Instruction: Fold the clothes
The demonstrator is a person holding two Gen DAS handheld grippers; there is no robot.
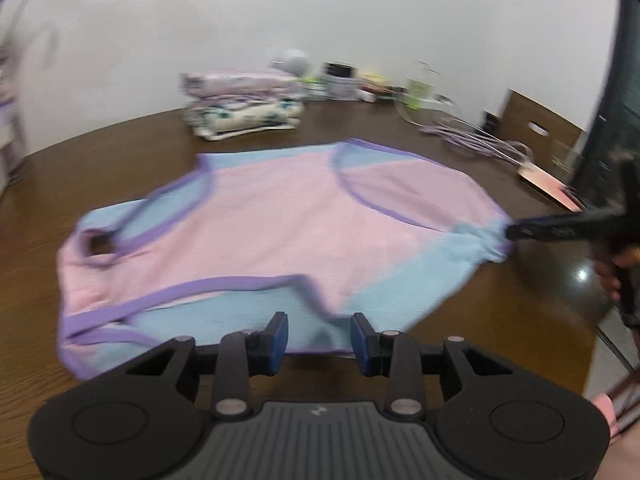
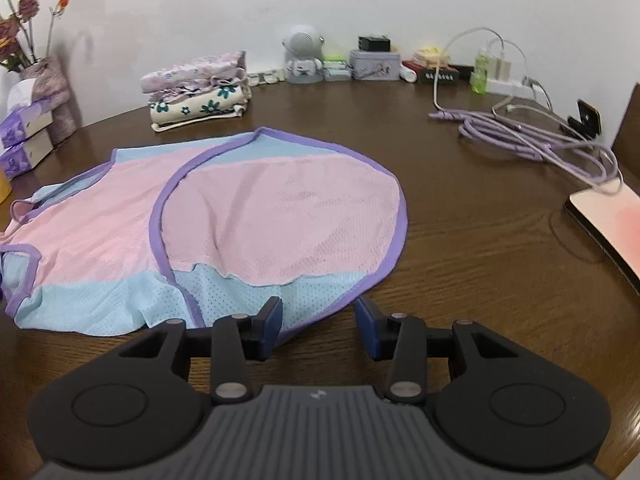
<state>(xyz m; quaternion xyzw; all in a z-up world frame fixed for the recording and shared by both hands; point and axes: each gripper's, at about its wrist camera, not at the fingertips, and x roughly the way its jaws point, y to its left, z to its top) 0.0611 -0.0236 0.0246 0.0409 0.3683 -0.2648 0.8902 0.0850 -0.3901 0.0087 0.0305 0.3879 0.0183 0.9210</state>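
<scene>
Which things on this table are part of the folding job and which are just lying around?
Job:
- pink and blue garment, spread flat
- folded stack at the back
- left gripper and right gripper, at the garment's near edge

Lying about:
- purple cables
- tissue boxes
- flowers
- robot toy
- tin
- phone

Dark wood table [image 2: 460, 240]: pink/blue garment [image 2: 240, 216] flat mid, folded stack [image 2: 198, 88] behind, purple cables [image 2: 532, 140] rt.
</scene>
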